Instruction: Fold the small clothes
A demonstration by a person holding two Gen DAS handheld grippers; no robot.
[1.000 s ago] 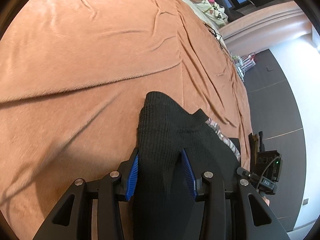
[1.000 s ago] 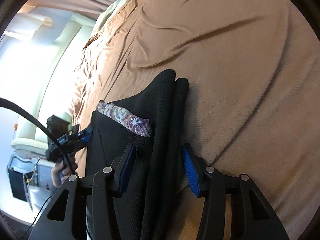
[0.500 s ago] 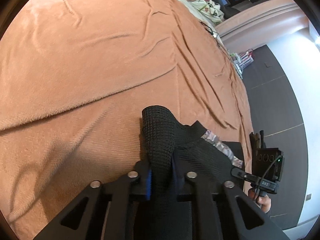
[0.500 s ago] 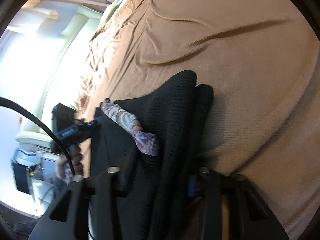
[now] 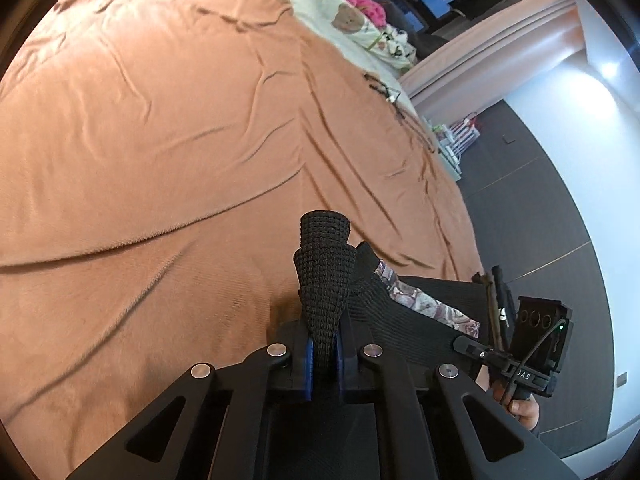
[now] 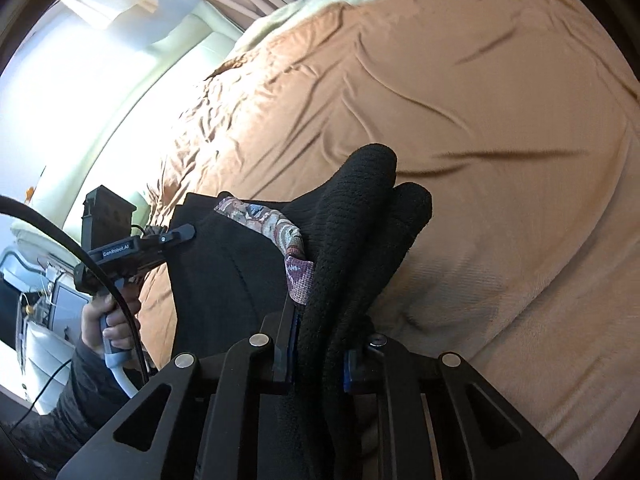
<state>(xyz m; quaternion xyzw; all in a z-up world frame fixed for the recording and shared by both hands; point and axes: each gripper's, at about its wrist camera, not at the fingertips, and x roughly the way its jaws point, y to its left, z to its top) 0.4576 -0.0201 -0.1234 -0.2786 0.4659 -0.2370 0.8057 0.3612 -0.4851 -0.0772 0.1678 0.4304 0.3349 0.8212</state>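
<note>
Both tools have pinched and raised the black knit garment (image 5: 326, 280), bunched, patterned band (image 6: 294, 248) showing; right tool (image 6: 320, 364) closing

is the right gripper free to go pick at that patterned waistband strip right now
Probably not. The right gripper has its jaws closing on a bunched fold of the black garment, so it is occupied. The patterned waistband lies exposed just left of it.

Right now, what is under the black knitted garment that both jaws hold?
Under the black knitted garment lies the orange-brown blanket, wrinkled, which covers the bed. A patterned band shows inside the garment. What lies below its hanging part is hidden.
</note>
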